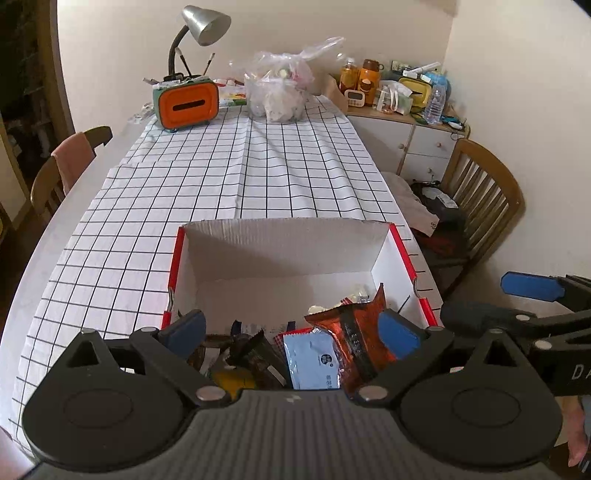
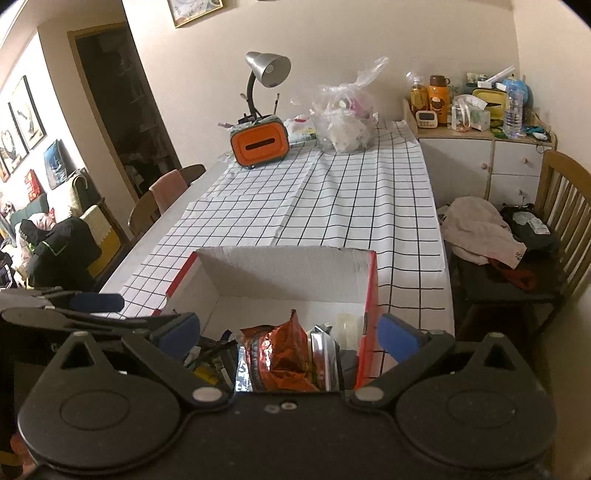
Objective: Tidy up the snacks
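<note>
You hold the left hand-held gripper [image 1: 291,330] with its blue-padded jaws spread wide over the near end of the red-and-white cardboard box [image 1: 400,240], and nothing sits between the pads. Your right hand-held gripper [image 2: 288,330] is likewise fully spread and empty, hovering over the same near end of the box. In the left wrist view, its blue fingertips [image 1: 532,286] reach in from the right edge, just beside the box's right wall.

The box stands on the near part of the worktop, on the white tablecloth with a black grid [image 1: 258,166]. The snacks lie inside it, piled at the near end: a crinkled orange-red foil snack bag [image 2: 280,354] leans upright towards the right side, a pale blue flat sachet [image 1: 312,363] lies just left of it, and dark brown wrappers [image 1: 255,354] and a yellow packet [image 1: 232,380] lie further left. A silver foil pack [image 2: 323,354] stands beside the orange-red bag on its right. The far half of the box shows bare white floor.

At the far end of the worktop stand an orange rounded tissue holder with a dark slot [image 1: 188,103], a silver gooseneck desk lamp [image 1: 205,24] behind it, and a knotted clear plastic bag [image 1: 279,88] to the right.
</note>
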`<state>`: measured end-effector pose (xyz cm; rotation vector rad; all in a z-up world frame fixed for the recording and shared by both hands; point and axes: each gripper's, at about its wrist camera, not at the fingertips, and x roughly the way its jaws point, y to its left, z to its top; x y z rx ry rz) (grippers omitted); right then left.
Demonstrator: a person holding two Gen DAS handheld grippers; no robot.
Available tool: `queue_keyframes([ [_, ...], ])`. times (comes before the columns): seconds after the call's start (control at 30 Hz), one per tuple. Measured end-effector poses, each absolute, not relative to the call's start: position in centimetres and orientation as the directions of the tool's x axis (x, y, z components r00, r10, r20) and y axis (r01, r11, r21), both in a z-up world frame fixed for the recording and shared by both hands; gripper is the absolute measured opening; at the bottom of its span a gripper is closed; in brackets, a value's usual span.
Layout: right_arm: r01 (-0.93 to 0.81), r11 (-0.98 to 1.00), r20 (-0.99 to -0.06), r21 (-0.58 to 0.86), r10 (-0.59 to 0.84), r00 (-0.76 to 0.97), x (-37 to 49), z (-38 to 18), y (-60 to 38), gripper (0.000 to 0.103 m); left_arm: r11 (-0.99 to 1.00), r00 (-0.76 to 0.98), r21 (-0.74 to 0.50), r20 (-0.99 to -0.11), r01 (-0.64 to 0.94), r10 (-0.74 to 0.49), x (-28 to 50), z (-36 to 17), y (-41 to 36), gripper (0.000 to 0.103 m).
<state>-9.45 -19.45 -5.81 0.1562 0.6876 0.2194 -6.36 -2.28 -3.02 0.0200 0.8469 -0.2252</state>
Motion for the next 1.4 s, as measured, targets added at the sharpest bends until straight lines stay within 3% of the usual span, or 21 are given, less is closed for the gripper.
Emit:
queue_keyframes([
  [1.4, -0.039, 0.97, -0.616, 0.239, 0.182, 0.767, -11.2, -6.7, -19.7, 0.103, 0.976, 0.619, -0.075, -0.763, 0.204, -0.188, -7.8, -3.7, -2.1, 0.1],
])
